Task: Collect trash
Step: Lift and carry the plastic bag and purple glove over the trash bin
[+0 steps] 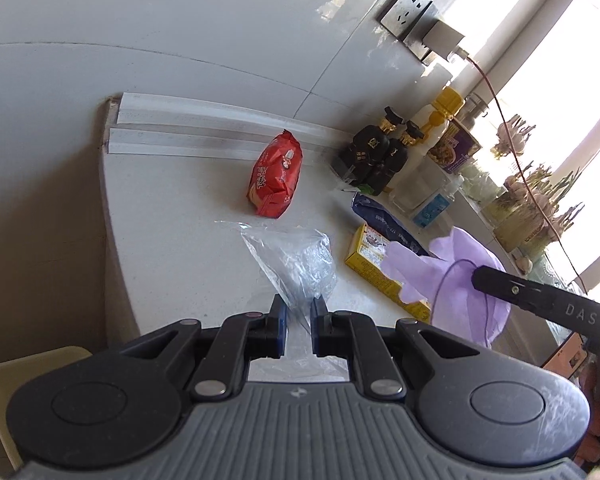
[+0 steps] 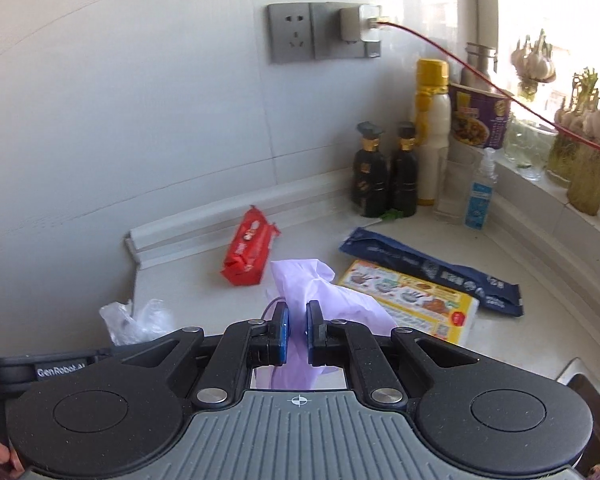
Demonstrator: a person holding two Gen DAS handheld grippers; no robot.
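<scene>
A clear wrapper is pinched in the left gripper, a purple bag in the right gripper; the bag's mouth should be spread before the wrapper is dropped in.

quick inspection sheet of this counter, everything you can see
surface: pale counter, white wall strip at its back
job's things: clear plastic bag; purple bag; red snack packet; yellow box; dark blue wrapper
clutter: two dark bottles, yellow-capped bottle, noodle cup, sanitiser bottle
grippers: left gripper shut on clear plastic bag; right gripper shut on purple bag
cables: red cable from charger in the wall socket
surroundings: window sill with garlic
</scene>
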